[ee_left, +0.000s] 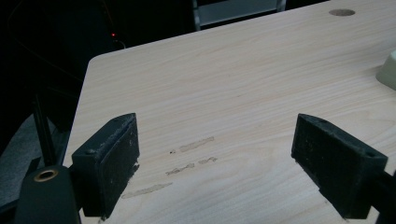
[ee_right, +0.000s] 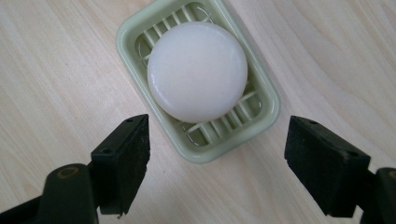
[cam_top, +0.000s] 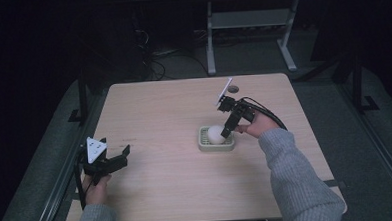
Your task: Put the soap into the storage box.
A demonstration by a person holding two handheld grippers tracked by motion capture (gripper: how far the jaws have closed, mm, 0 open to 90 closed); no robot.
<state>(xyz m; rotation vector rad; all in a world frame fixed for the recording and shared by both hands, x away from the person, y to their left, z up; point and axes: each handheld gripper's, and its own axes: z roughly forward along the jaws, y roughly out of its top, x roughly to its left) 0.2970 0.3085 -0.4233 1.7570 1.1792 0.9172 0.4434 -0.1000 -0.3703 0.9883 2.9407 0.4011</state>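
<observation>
Soap: we saw a round white soap (ee_right: pixel 197 70) lying in a pale green slatted dish (ee_right: pixel 264 119), toward the right half of the table (cam_top: pixel 159 112), about midway between its near and far edges.
Right tool: our right tool (cam_top: pixel 226 132) hung just above the dish with its jaws well apart and nothing between them.
Key relation: seen along that tool, the soap lay straight ahead and between the lines of the two jaws, slightly beyond their tips; the dish's long axis ran slantwise to the gap.
Left tool: our left tool (cam_top: pixel 120 158) sat near the table's left edge toward the near corner, jaws wide apart, over bare wood with some faint scuff marks (ee_left: pixel 189 161).
Nearer hand: the right one by far; the left was well apart from the dish.
Judgement: we reckoned the next move called for a short advance downward before closing on the soap.
</observation>
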